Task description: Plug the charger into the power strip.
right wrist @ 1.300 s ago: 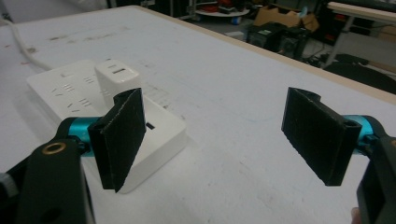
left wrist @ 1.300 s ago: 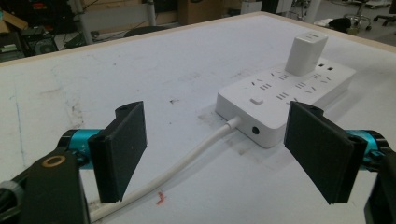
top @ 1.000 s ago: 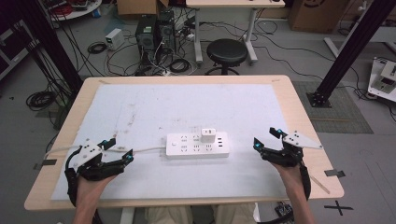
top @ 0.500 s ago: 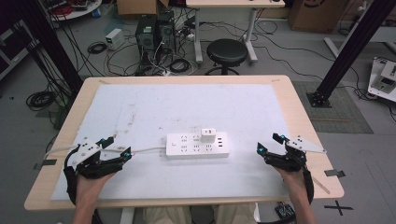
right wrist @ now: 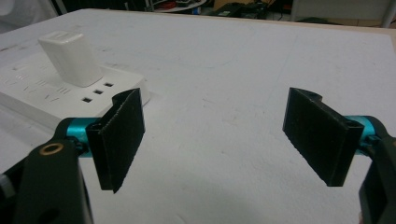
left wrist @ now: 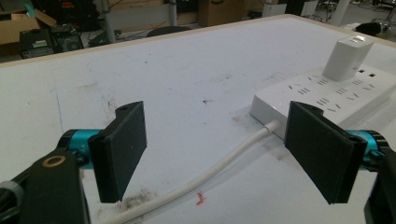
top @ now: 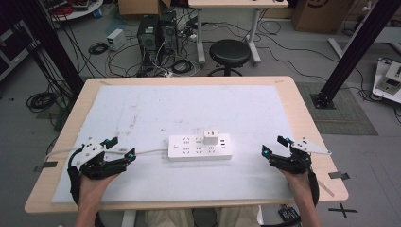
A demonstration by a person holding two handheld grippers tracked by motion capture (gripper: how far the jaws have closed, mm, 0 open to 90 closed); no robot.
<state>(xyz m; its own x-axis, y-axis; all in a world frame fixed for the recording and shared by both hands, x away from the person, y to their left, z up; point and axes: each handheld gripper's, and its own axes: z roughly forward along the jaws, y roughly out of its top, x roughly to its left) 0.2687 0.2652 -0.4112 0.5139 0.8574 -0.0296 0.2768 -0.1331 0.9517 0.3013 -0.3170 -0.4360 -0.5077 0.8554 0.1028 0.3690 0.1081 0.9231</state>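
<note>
I see both tools released: my left tool (top: 122,147) straddles the white cord (left wrist: 219,168). My right tool (top: 274,145) sits beside the power strip (top: 200,147) carrying a charger (top: 210,137).

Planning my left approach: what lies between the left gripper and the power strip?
In the high view, the white cord alone runs from the power strip toward the left gripper.

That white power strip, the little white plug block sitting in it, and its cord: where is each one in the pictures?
power strip (top: 200,147): high view, middle of its top face.
plug block (left wrist: 346,58): left gripper view, front face of the block.
cord (left wrist: 219,169): left gripper view, midway along its run between the jaws.
</note>
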